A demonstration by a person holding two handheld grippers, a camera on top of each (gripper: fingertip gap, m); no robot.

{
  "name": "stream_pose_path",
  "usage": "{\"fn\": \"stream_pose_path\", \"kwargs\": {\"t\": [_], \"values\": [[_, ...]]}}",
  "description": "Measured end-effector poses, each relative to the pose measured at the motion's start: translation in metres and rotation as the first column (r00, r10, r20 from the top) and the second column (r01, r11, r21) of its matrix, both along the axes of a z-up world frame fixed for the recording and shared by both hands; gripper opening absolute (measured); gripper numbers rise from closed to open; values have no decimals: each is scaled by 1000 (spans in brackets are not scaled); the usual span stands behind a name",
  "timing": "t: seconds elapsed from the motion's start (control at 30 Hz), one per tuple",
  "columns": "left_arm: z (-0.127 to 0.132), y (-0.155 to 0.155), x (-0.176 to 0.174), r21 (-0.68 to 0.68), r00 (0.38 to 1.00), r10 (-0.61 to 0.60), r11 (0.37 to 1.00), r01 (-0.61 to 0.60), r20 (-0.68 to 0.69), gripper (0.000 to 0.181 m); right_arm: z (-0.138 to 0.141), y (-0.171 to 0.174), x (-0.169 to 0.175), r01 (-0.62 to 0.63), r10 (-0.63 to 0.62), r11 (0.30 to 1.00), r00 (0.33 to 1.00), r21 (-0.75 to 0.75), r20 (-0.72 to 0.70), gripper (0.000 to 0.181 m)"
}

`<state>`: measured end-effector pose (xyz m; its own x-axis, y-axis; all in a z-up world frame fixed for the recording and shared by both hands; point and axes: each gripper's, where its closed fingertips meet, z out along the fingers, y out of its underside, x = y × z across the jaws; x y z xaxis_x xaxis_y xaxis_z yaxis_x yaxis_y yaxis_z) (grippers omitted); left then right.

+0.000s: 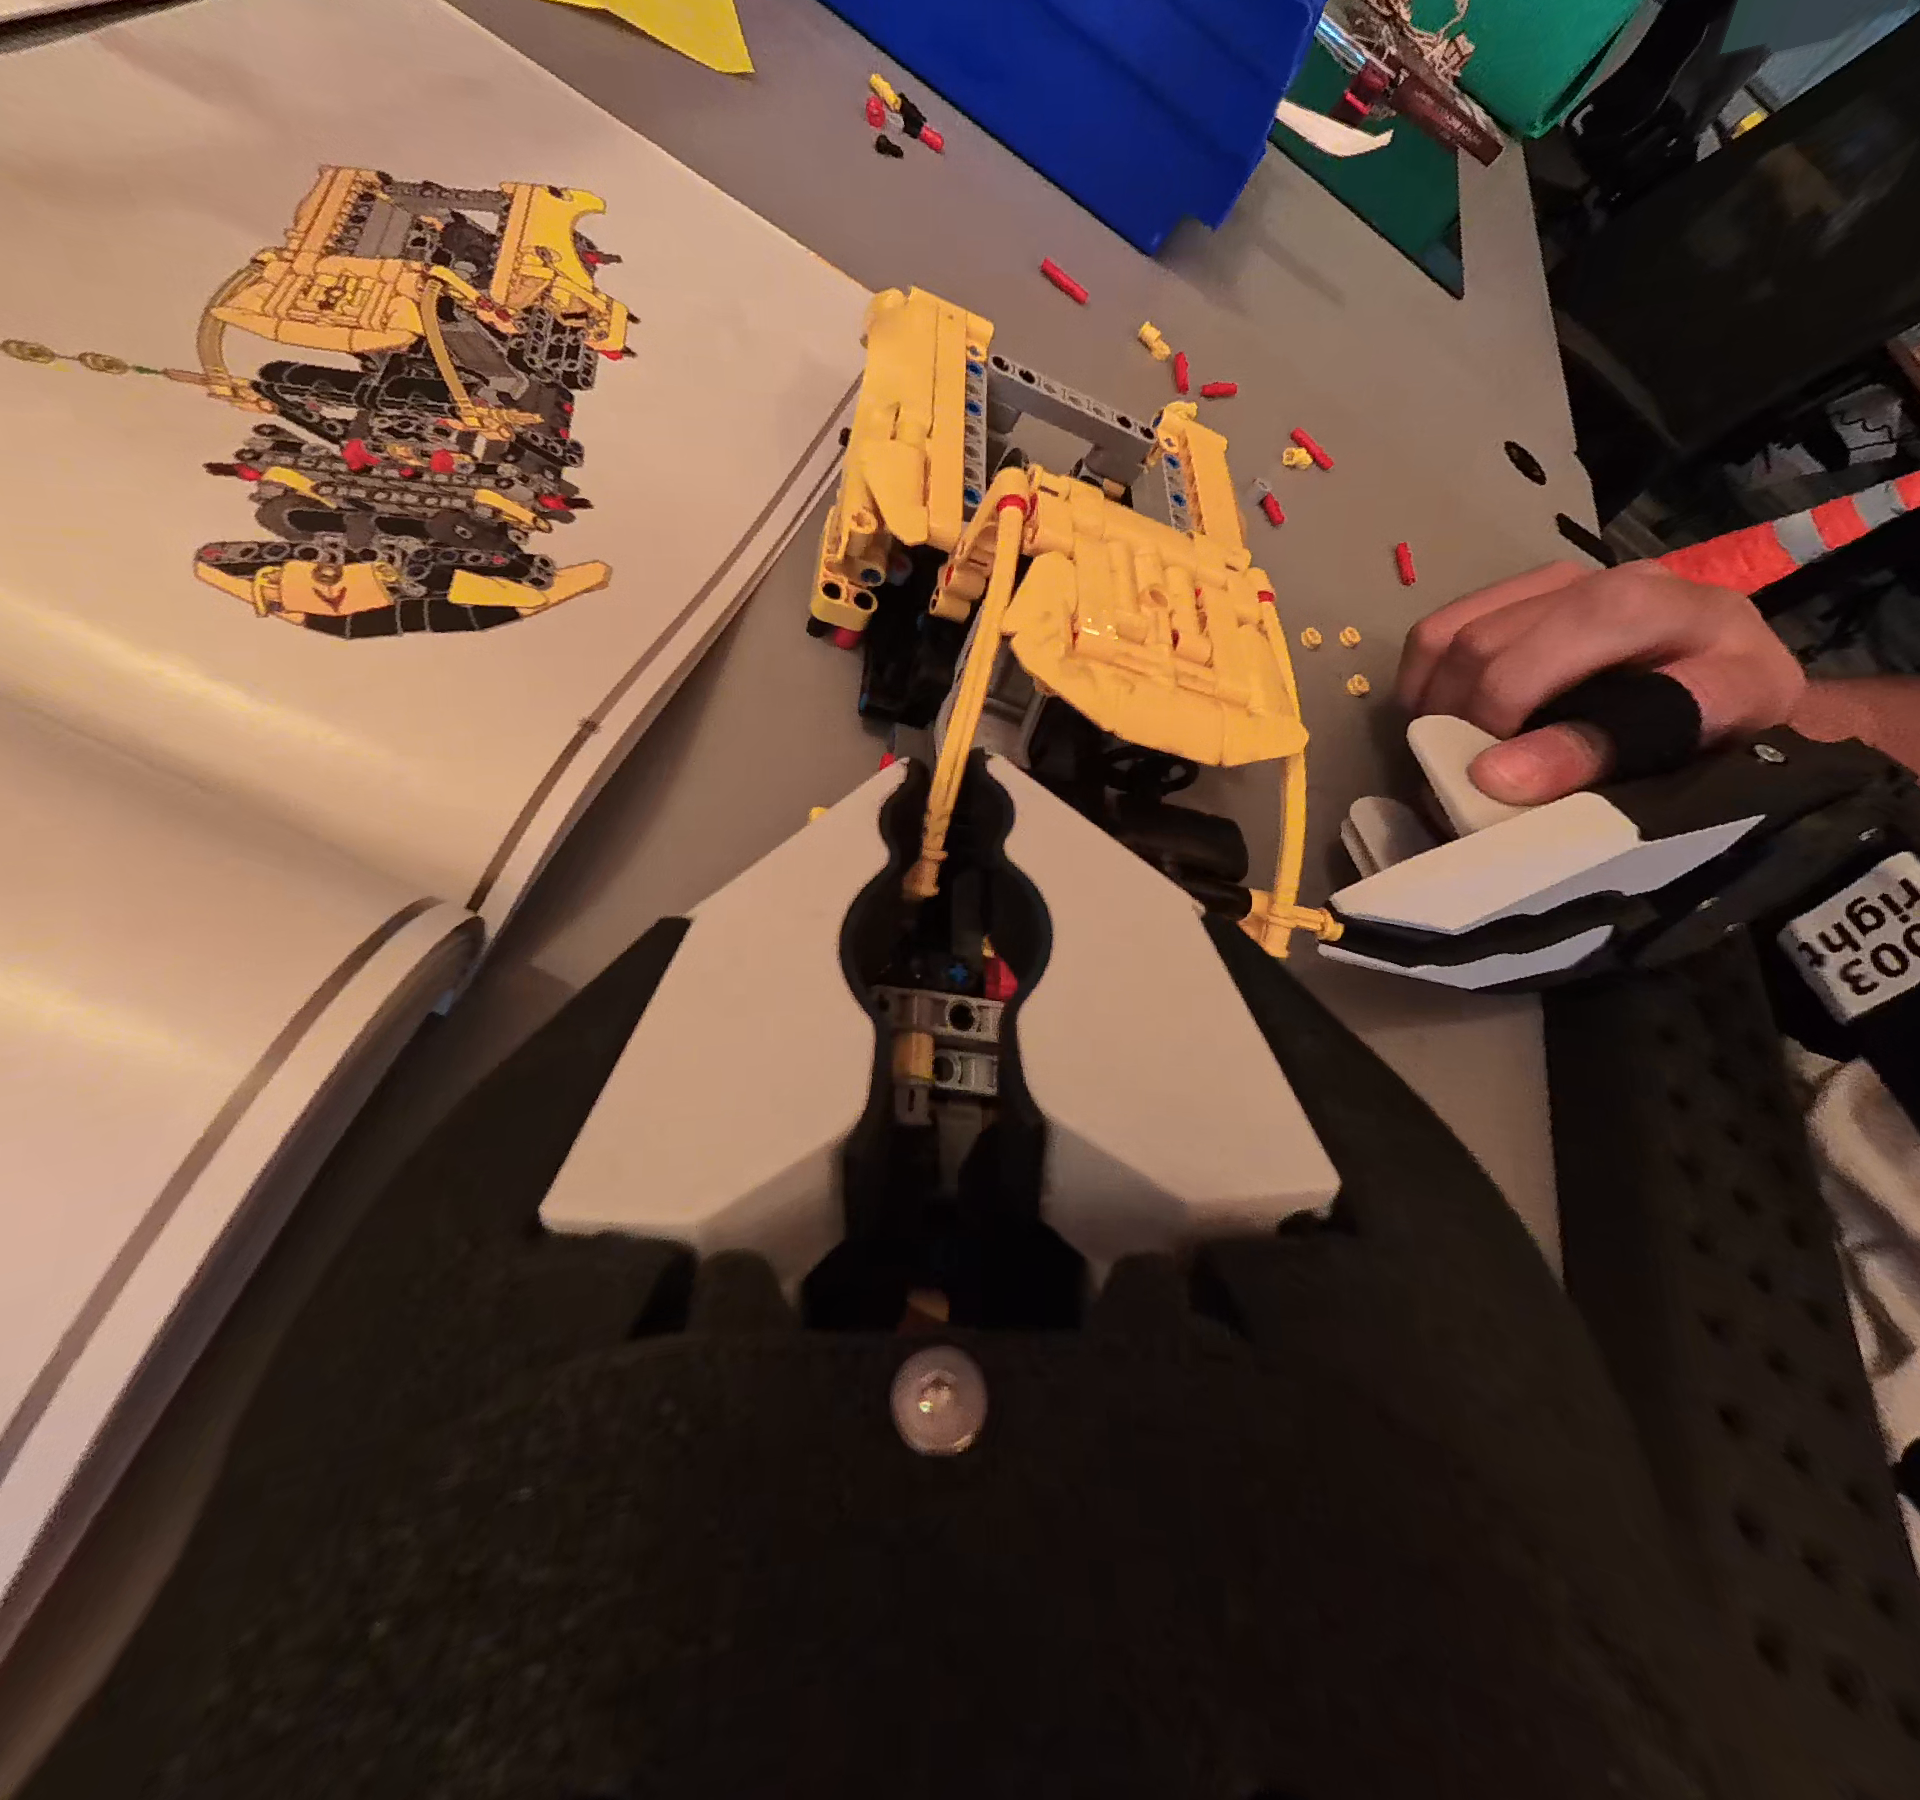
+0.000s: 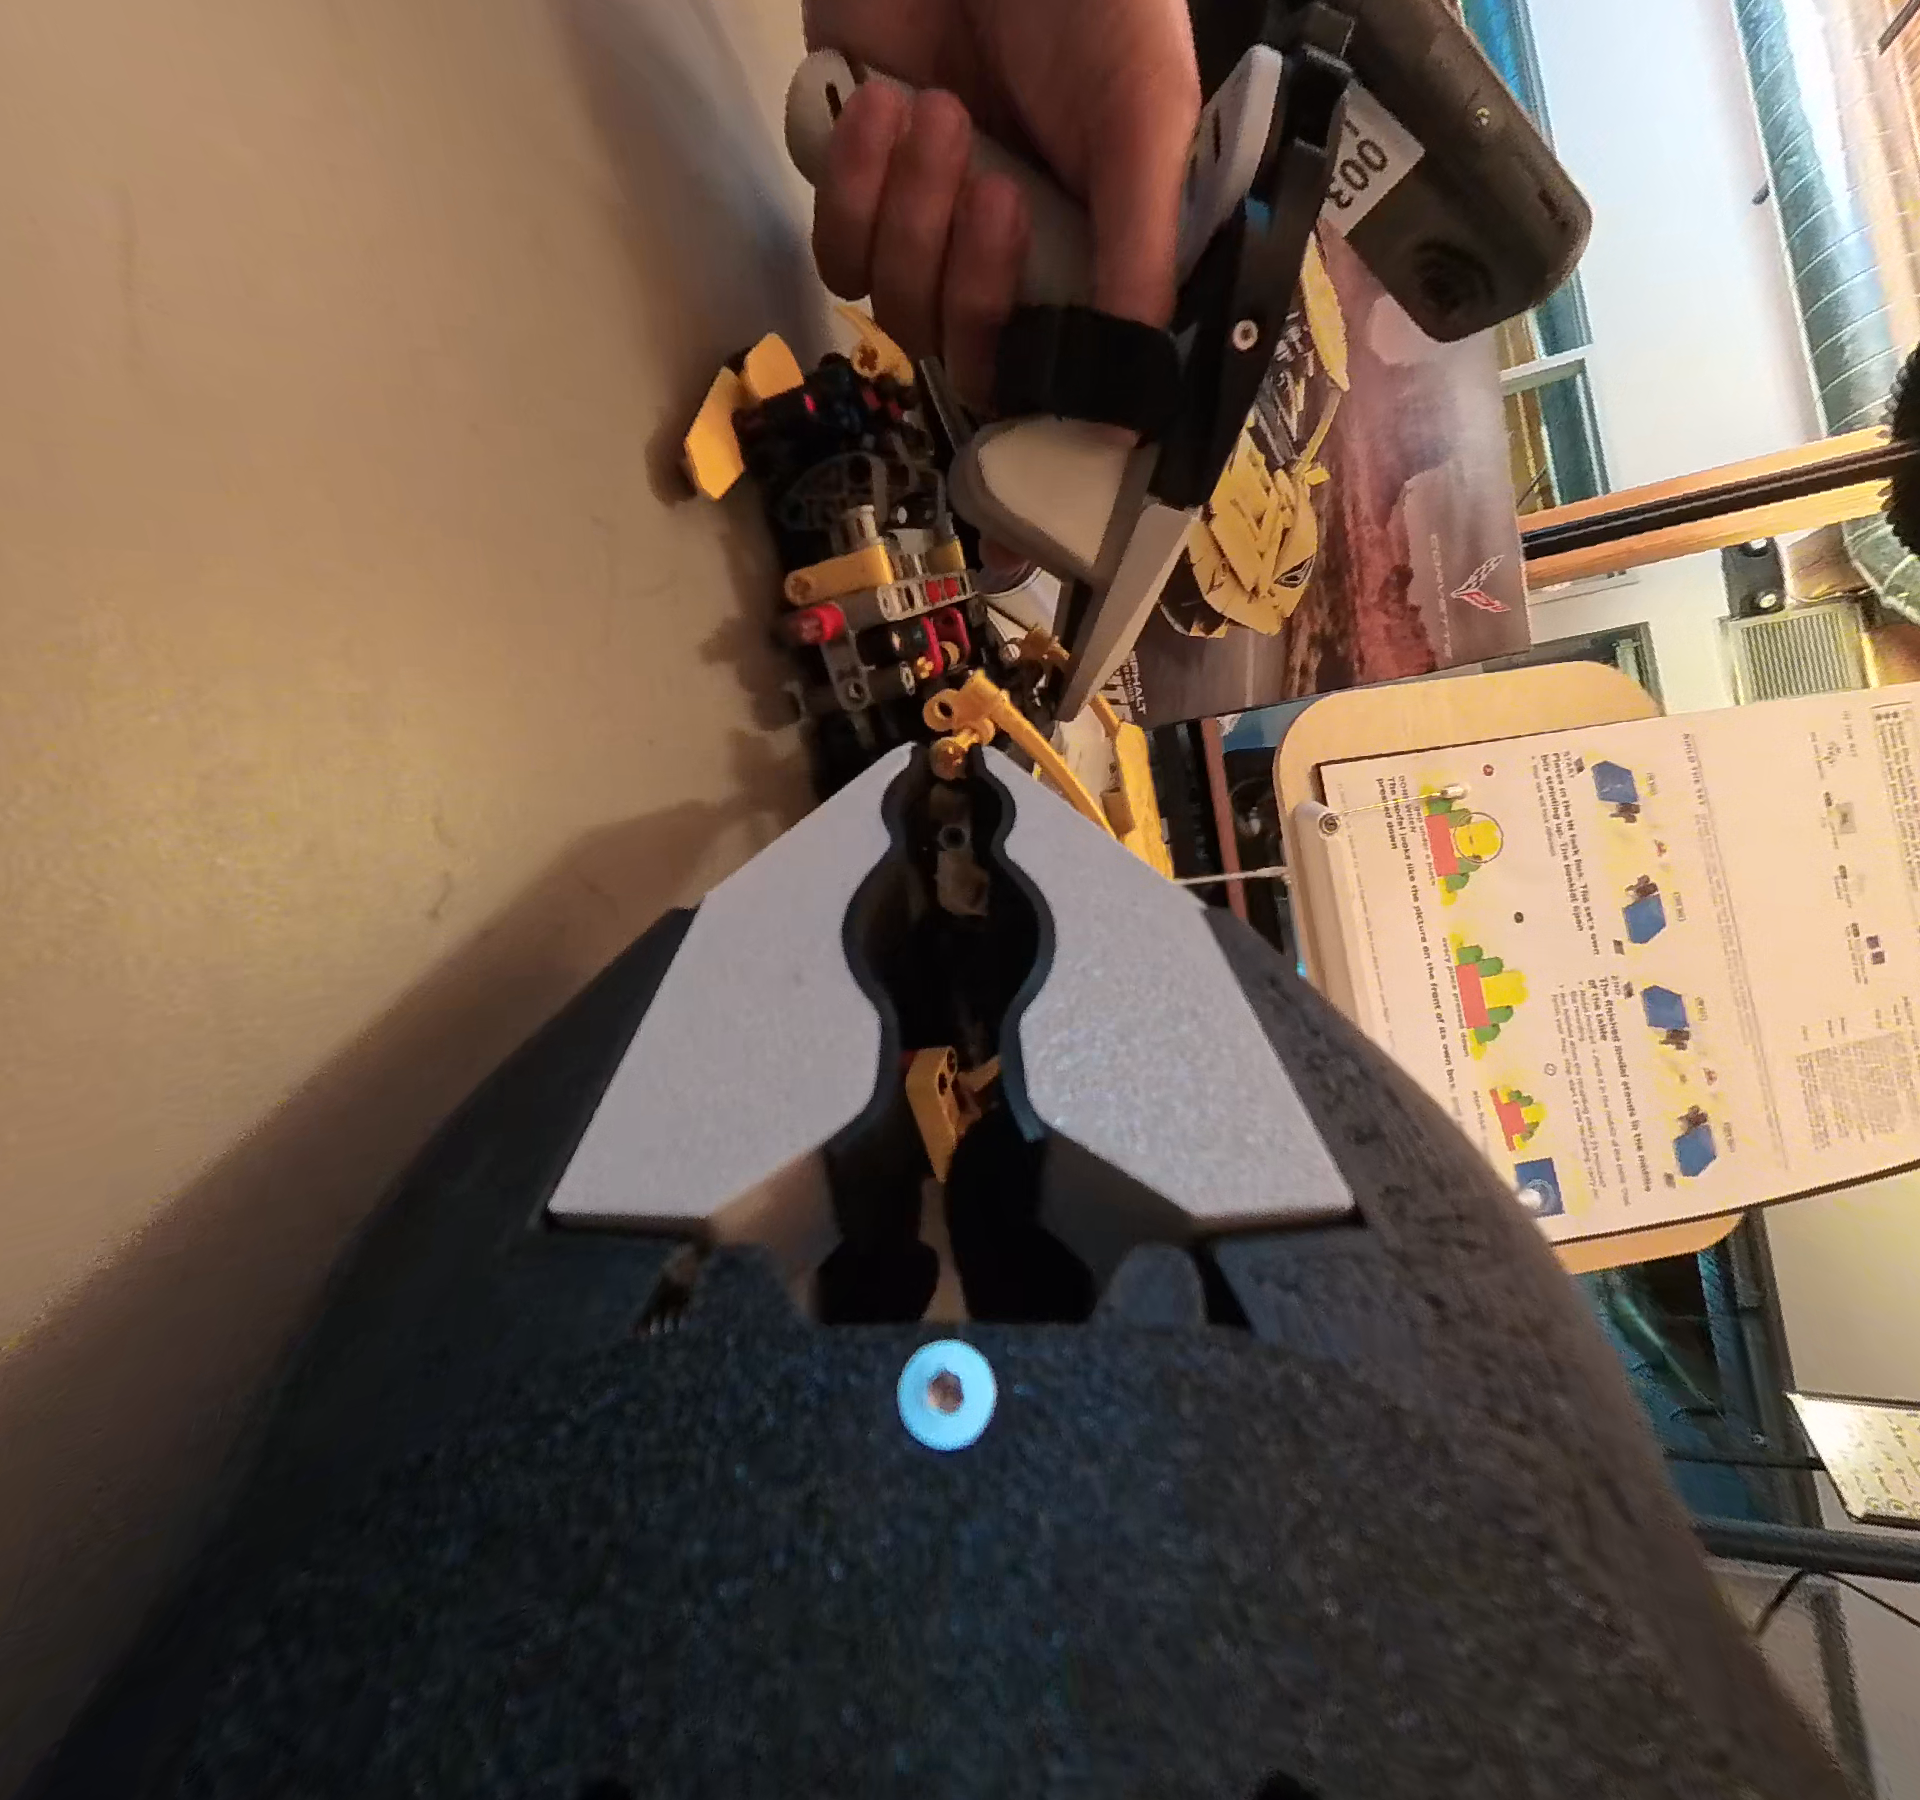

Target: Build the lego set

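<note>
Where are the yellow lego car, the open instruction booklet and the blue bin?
yellow lego car (image 1: pixel 1153 649): left wrist view, on its hood panel.
open instruction booklet (image 1: pixel 312 732): left wrist view, on the bare page.
blue bin (image 1: pixel 1039 15): left wrist view, on its side wall.

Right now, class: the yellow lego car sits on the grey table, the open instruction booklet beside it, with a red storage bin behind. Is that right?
One detail is wrong: the storage bin is blue, not red, as the left wrist view shows. The yellow lego car, grey table and open instruction booklet stand as stated.

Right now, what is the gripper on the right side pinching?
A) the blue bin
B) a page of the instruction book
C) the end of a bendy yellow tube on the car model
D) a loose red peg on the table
C: in the left wrist view the right gripper has its tips closed on the end of the yellow tube that curves off the car model.
</note>
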<state>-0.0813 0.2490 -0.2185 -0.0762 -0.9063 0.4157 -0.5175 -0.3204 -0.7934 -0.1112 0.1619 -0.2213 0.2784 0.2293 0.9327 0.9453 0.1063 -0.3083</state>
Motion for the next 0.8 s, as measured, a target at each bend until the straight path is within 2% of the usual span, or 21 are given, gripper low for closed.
{"fn": "stream_pose_path", "kwargs": {"t": [0.33, 0.53, 0.63, 0.73, 0.8], "values": [[0, 1, -1, -27, 1000, 8, 1000, -7, 23, 7, -1, 1, 0, -35, 35, 999, 999, 23, 7, 5], [0, 1, -1, -55, 1000, 6, 998, -5, 29, 7, -1, 2, 0, -47, 47, 999, 997, -1, -65, 6], [0, 2, -2, -65, 1000, 6, 998, -4, 30, 6, -1, 3, 1, -44, 45, 999, 999, 26, -9, 5], [0, 2, -4, -70, 1000, -2, 998, 4, 28, 6, 0, 3, 3, -91, 73, 991, 982, 99, 174, 5], [0, 2, -5, -74, 1000, -7, 997, 9, 28, 6, 0, 3, 3, -132, 106, 986, 969, 106, 222, 5]]}}
